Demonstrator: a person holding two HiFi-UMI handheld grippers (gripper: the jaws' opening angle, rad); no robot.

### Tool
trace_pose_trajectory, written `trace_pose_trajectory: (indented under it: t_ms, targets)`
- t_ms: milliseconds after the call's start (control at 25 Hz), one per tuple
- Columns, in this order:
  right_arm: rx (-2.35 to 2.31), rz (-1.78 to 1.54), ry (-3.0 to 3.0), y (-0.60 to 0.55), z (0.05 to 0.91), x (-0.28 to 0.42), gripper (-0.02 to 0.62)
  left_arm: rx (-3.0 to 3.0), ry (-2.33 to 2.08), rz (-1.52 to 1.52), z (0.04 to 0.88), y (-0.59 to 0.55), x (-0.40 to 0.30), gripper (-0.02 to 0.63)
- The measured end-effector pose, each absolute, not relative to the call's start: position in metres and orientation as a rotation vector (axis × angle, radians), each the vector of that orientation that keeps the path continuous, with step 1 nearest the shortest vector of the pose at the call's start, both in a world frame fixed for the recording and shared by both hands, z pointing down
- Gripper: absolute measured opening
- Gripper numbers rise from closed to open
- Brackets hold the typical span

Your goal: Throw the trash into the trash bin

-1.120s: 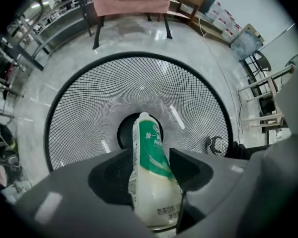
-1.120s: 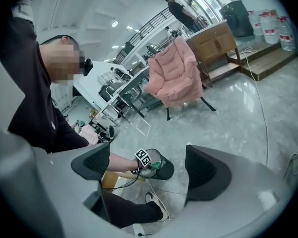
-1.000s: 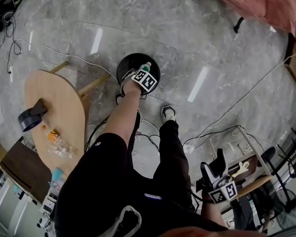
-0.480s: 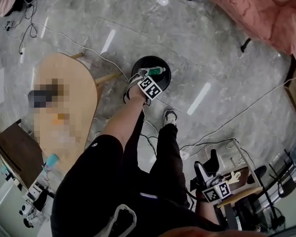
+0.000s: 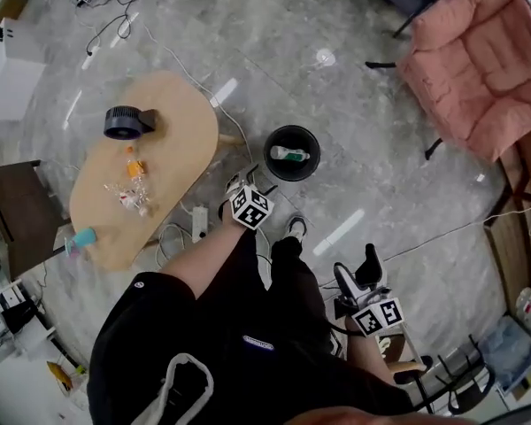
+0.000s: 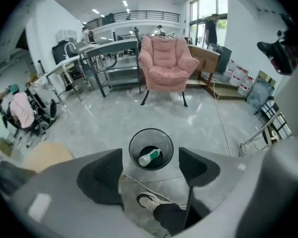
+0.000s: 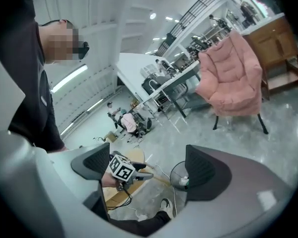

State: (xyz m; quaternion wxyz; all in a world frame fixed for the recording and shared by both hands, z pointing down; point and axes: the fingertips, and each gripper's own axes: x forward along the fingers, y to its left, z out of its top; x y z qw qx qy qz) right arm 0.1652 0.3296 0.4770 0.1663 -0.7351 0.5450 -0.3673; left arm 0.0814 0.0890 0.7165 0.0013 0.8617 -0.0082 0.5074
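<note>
The left gripper [image 6: 150, 158] is hanging wide and empty; the bin [image 6: 165, 137] is standing just ahead of its jaws, with a bottle [image 6: 149, 157] lying inside. The right gripper [image 7: 148, 167] is also gaping, with nothing between its jaws. More trash, some wrappers [image 5: 131, 195], is lying on the table [image 5: 173, 122] to the left gripper's left. I judge fetching is coming next: approach from above, jaws wide, and close only when they are bracketing one piece.

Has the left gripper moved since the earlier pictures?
Yes. The left gripper overlapped the trash bin before; now it is clear of the bin, drawn back toward the person's shoe.
</note>
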Motion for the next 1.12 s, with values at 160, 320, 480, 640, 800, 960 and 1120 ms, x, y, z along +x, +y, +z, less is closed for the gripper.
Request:
trace_pose_trajectory:
  t_ms: [160,320,480,640,800,960,1120]
  targets:
    - [-2.076,-0.949,1.636,0.308,0.447,0.180,0.505,2.608,-0.253,1.567,0.680,0.089,0.005,0.357]
    - [-2.032,-0.951,1.727,0.292,0.435,0.183,0.502,2.532,-0.496,1.492,0.651,0.087,-0.046,0.357]
    - [-1.988,-0.995,1.868,0.269,0.434,0.161,0.500,2.500,-0.689,1.351,0.610,0.077,-0.089,0.357]
    - [-1.894,-1.004,2.029,0.216,0.432,0.125,0.502,2.444,-0.891,1.250,0.586,0.060,-0.147,0.357]
    - [-1.772,-0.976,2.234,0.164,0.421,0.079,0.502,2.329,-1.137,1.155,0.582,0.048,-0.222,0.357]
    - [-1.699,-0.928,2.373,0.120,0.413,0.036,0.502,2.213,-1.339,1.058,0.586,0.029,-0.297,0.356]
    - [-1.628,-0.939,2.444,0.093,0.412,-0.013,0.502,2.093,-1.473,0.972,0.592,0.009,-0.362,0.353]
